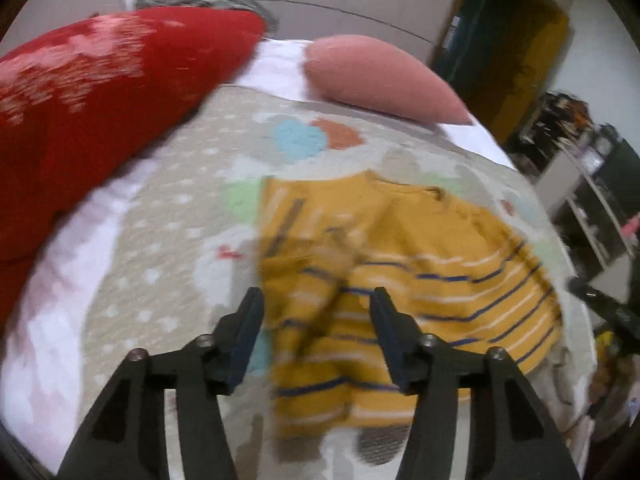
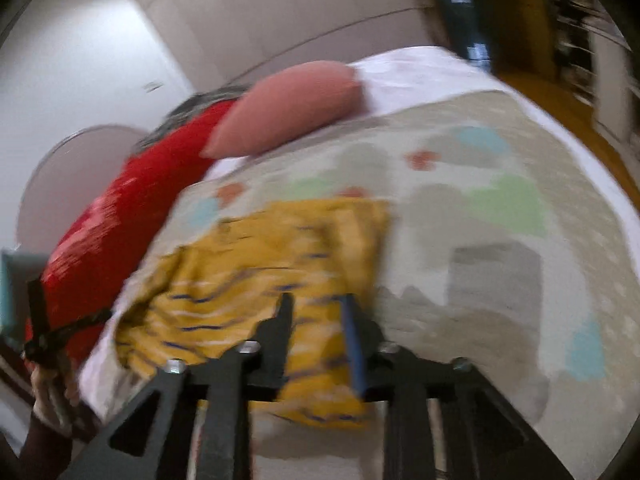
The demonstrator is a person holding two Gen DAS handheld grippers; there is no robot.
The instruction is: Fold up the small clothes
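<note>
Our yellow striped shirt (image 1: 420, 280) lies rumpled on the bed's quilt (image 1: 168, 240); soft, light, floppy. Left gripper (image 1: 316, 300) and right gripper (image 2: 316, 304) hover partly parted, empty. We'd pinch hem corners.

The striped yellow garment (image 1: 420, 280) is soft knit cloth, matt and rumpled. It lies on a quilted cotton-like blanket (image 1: 168, 248), matt, with a fine stitched texture and printed pastel patches. Under that, a smooth white sheet (image 1: 280, 68) shows at the far edge. The pink pillow (image 1: 376, 76) looks like plain matt fabric; the red cushion (image 1: 100, 92) on the left is cloth with a paler, slightly shiny woven pattern. Each gripper's fingers (image 1: 248, 332) are matt black plastic, joined by dull silver metal bolts (image 2: 248, 347). The far wardrobe panels (image 2: 280, 20) look smooth and faintly glossy.
</note>
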